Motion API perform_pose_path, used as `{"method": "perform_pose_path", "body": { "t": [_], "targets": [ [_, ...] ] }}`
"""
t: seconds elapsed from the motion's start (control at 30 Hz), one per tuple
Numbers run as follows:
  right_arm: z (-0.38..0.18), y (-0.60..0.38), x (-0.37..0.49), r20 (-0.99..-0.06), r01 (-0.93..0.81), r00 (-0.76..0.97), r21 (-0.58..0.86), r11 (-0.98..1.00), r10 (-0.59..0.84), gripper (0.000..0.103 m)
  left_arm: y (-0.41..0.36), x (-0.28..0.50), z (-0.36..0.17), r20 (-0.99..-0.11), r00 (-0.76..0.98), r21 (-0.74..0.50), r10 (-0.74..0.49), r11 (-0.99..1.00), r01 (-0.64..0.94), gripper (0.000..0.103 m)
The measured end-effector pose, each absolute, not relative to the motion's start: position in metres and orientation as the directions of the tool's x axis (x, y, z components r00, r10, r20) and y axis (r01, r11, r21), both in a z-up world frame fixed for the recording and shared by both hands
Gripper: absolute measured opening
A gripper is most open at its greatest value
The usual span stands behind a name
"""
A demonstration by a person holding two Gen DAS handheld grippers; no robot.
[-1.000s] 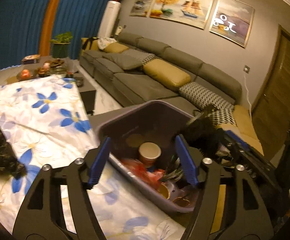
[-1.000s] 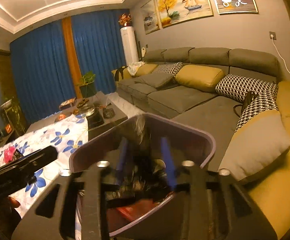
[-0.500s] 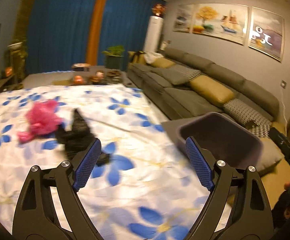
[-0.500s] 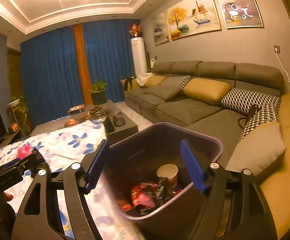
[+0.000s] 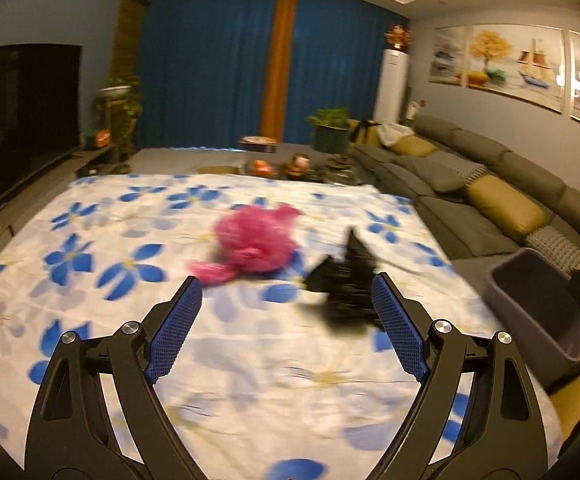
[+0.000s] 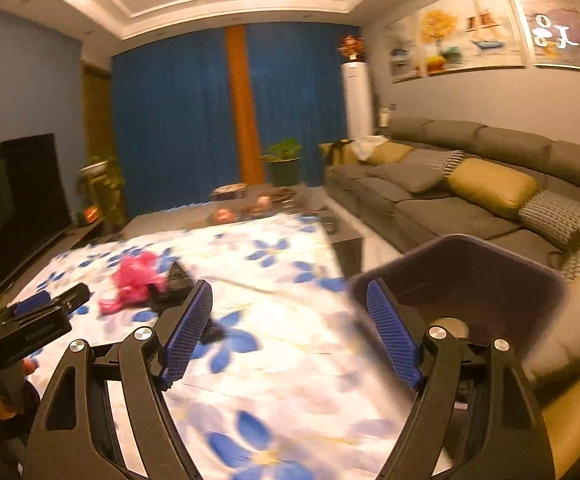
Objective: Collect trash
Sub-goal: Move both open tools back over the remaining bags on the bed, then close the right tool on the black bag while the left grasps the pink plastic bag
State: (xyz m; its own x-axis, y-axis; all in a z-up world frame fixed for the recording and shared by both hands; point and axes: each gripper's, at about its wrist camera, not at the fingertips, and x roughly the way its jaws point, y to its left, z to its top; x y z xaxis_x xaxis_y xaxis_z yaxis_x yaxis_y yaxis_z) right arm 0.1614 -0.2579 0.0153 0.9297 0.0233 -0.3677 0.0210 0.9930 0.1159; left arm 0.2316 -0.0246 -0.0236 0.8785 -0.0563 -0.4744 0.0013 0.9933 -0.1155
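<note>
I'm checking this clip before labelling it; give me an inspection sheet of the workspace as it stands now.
Surface: white cloth with blue flower print spread over the table, wrinkled.
Job's things: pink crumpled plastic bag and black crumpled plastic bag lying side by side on the cloth; grey plastic bin at the cloth's edge by the sofa, a cup inside.
Clutter: small ornaments on the far dark table.
Grippers: left claw open, empty; right claw opening, nothing between the pads.
Cables: nothing seen.
Surroundings: grey sofa with yellow cushions, blue curtains, television, potted plants, wall paintings.
</note>
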Motion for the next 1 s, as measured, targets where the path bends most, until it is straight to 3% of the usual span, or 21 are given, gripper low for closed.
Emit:
{"method": "perform_pose_path", "body": {
  "t": [0.3,0.6,0.87,1.0],
  "targets": [
    [-0.002,-0.183,0.216,-0.419,-0.065,0.903,0.081,0.995,0.093,0.078,0.028,0.242,-0.023,-0.470,0.882,-0.074,0.045,0.993,-0.091,0.085],
    [-0.029,-0.136,0.280,-0.491,-0.088,0.864,0.072,0.993,0.112,0.077,0.055,0.275,-0.024,-0.450,0.891,-0.101,0.052,0.989,-0.108,0.085],
    [-0.052,-0.124,0.323,-0.568,-0.063,0.819,0.055,0.997,0.083,0.064,0.054,0.306,-0.032,-0.458,0.889,-0.095,-0.001,0.994,-0.048,0.085],
    [-0.062,-0.125,0.335,-0.609,-0.064,0.788,0.070,0.995,0.094,0.046,0.046,0.320,-0.039,-0.471,0.882,-0.071,-0.015,0.997,-0.021,0.085]
  ]
}}
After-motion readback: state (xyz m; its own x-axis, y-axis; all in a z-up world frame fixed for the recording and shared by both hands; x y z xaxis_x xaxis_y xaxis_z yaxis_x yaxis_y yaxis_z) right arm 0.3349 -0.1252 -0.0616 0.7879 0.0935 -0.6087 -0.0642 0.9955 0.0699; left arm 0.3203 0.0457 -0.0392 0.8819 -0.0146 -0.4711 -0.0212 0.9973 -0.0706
